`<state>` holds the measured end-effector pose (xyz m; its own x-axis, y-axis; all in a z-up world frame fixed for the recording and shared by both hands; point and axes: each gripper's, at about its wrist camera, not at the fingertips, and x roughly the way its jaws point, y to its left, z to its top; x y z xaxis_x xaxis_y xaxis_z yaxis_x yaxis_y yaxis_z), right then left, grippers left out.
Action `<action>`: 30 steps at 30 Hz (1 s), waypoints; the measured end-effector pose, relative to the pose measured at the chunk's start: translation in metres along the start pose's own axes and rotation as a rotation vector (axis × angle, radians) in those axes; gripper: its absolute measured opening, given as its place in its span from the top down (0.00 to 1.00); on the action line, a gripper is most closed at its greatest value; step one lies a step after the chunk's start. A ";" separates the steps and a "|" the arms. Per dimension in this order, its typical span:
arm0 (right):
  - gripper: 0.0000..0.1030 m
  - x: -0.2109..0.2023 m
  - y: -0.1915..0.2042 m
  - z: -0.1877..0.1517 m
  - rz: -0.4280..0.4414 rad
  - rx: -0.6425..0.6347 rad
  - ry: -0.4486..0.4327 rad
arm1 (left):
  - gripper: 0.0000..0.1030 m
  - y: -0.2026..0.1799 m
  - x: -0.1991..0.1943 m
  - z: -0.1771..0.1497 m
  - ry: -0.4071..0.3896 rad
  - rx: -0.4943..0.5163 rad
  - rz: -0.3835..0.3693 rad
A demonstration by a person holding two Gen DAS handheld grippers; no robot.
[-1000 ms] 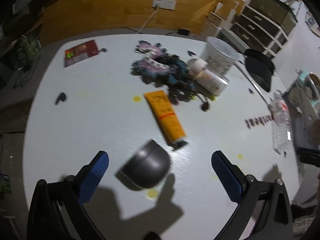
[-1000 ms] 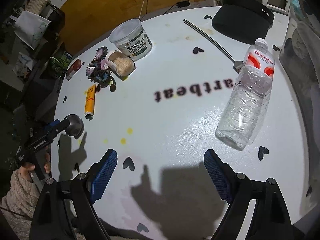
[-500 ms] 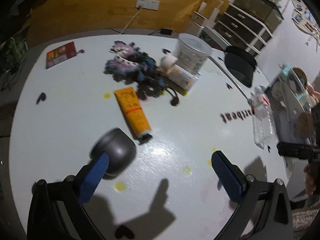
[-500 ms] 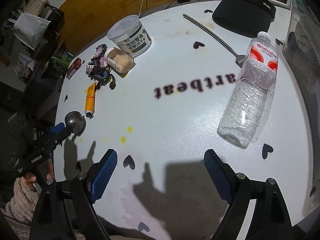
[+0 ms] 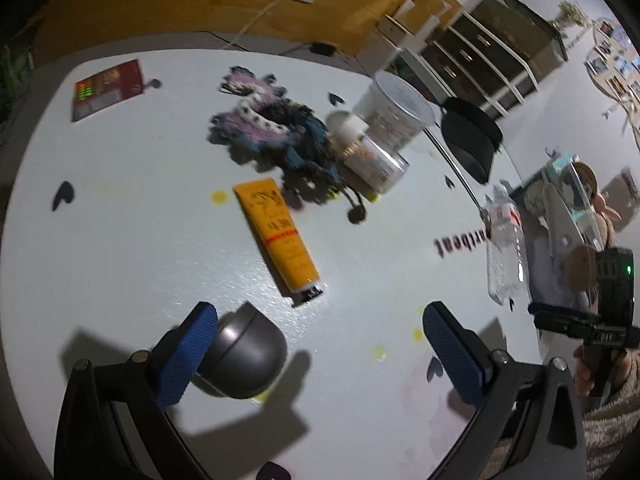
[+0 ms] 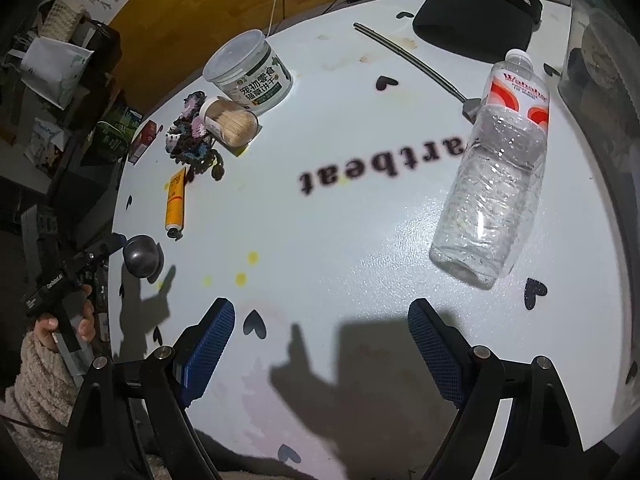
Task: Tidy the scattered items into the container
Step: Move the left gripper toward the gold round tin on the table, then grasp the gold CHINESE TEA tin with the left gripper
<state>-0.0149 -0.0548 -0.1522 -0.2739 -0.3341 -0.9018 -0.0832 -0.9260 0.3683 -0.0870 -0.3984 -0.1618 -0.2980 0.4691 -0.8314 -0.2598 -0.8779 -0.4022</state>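
Both grippers' fingers wide; bottle (image 6: 496, 184) label "Wahaha"; table (image 6: 320, 240) print "artbeat".

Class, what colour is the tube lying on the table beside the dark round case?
Orange-yellow tube, black cap; clearest in the left wrist view.

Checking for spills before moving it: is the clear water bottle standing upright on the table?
No, the clear water bottle lies on its side on the white table, its capless neck pointing toward the far edge.
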 end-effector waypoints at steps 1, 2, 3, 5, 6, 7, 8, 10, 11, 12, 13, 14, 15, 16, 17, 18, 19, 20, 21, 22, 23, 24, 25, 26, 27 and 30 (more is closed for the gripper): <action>0.14 0.000 -0.001 0.000 -0.001 0.004 -0.002 | 0.00 -0.003 0.000 -0.001 0.004 0.011 -0.014; 0.14 0.000 -0.001 0.000 -0.001 0.007 -0.002 | 0.00 -0.007 -0.001 -0.002 0.010 0.020 -0.031; 0.14 0.000 -0.003 0.000 -0.001 0.012 -0.001 | 0.00 -0.009 0.000 -0.003 0.017 0.025 -0.042; 0.14 0.002 -0.005 0.000 0.002 0.024 0.006 | 0.00 -0.014 0.002 -0.006 0.033 0.032 -0.061; 0.14 0.003 -0.005 0.000 0.002 0.026 0.010 | 0.00 -0.016 0.003 -0.008 0.039 0.035 -0.067; 0.14 0.003 -0.005 -0.001 0.002 0.026 0.012 | 0.00 -0.018 0.004 -0.010 0.045 0.037 -0.073; 0.14 0.004 -0.004 -0.001 0.004 0.021 0.015 | 0.00 -0.021 0.005 -0.012 0.050 0.038 -0.079; 0.14 0.003 -0.002 -0.001 0.005 0.014 0.015 | 0.00 -0.026 0.008 -0.018 0.063 0.038 -0.089; 0.14 0.003 -0.001 -0.001 0.005 0.009 0.014 | 0.00 -0.028 0.009 -0.021 0.068 0.039 -0.092; 0.14 0.003 0.000 -0.001 0.006 0.006 0.014 | 0.00 -0.030 0.011 -0.024 0.074 0.041 -0.093; 0.14 0.003 0.000 -0.001 0.007 0.005 0.015 | 0.00 -0.032 0.013 -0.027 0.078 0.043 -0.098; 0.14 0.003 0.000 -0.001 0.008 0.006 0.016 | 0.00 -0.034 0.012 -0.030 0.074 0.047 -0.104; 0.14 0.004 0.000 -0.002 0.009 0.007 0.018 | 0.00 -0.036 0.013 -0.031 0.076 0.047 -0.109; 0.14 0.004 0.000 -0.002 0.010 0.008 0.020 | 0.00 -0.039 0.014 -0.033 0.074 0.050 -0.106; 0.14 0.005 -0.001 -0.002 0.011 0.010 0.022 | 0.00 -0.040 0.014 -0.033 0.072 0.053 -0.098; 0.14 0.005 -0.001 -0.003 0.012 0.011 0.023 | 0.00 -0.041 0.014 -0.033 0.073 0.055 -0.091; 0.14 0.005 -0.001 -0.003 0.014 0.011 0.023 | 0.00 -0.042 0.014 -0.033 0.073 0.053 -0.085; 0.14 0.005 -0.001 -0.003 0.013 0.009 0.022 | 0.00 -0.042 0.011 -0.033 0.057 0.056 -0.070; 0.14 0.004 0.000 -0.003 0.013 0.008 0.021 | 0.00 -0.043 0.006 -0.031 0.029 0.064 -0.048; 0.14 0.003 0.000 -0.004 0.012 0.006 0.017 | 0.00 -0.043 0.000 -0.030 -0.002 0.071 -0.023; 0.14 0.003 0.000 -0.004 0.011 0.007 0.015 | 0.00 -0.042 -0.005 -0.028 -0.026 0.074 0.006; 0.14 0.003 -0.001 -0.004 0.011 0.009 0.014 | 0.00 -0.040 -0.008 -0.027 -0.045 0.079 0.041; 0.14 0.002 -0.002 -0.005 0.012 0.015 0.014 | 0.00 -0.038 -0.009 -0.027 -0.052 0.087 0.076; 0.14 0.003 -0.003 -0.005 0.013 0.019 0.014 | 0.00 -0.036 -0.007 -0.027 -0.045 0.093 0.101; 0.14 0.003 -0.004 -0.006 0.015 0.024 0.018 | 0.00 -0.034 -0.003 -0.029 -0.031 0.104 0.129; 0.14 0.004 -0.004 -0.006 0.015 0.026 0.022 | 0.00 -0.032 0.009 -0.037 -0.005 0.143 0.170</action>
<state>-0.0096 -0.0535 -0.1585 -0.2541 -0.3523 -0.9007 -0.1038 -0.9160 0.3876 -0.0477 -0.3698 -0.1701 -0.3533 0.3158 -0.8806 -0.3326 -0.9222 -0.1973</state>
